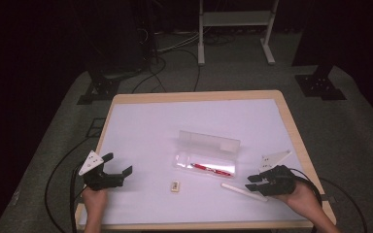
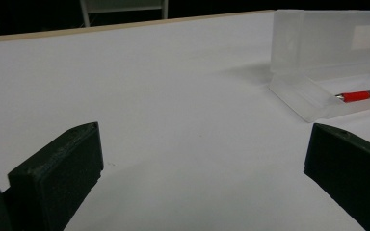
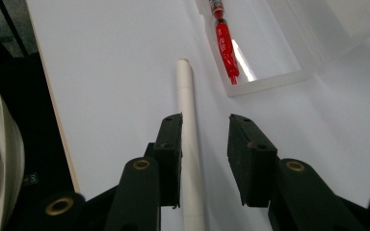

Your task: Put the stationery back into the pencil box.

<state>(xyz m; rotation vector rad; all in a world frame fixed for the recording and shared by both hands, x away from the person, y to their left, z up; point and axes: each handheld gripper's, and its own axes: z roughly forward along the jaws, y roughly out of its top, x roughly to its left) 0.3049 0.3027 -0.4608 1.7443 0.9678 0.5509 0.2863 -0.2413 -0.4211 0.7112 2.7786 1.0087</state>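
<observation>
Across the high view, a red pen (image 1: 209,169) is already lying in the open clear case (image 1: 205,154) on the white tabletop (image 1: 145,131), while a white pen (image 1: 244,192) and a small eraser (image 1: 175,186) are still waiting outside it, dark floor and cables surrounding everything. Along the left gripper view, the left hand-held gripper (image 2: 200,168) is hanging released over bare surface. Down the right gripper view, the right hand-held gripper (image 3: 204,159) is straddling the white pen with jaws parted, not yet pinching it, so packing seems roughly a third done.

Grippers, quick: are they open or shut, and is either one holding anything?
Left gripper: open wide, holding nothing.
Right gripper: open, jaws either side of the white stick on the table, not clamped on it.
</observation>
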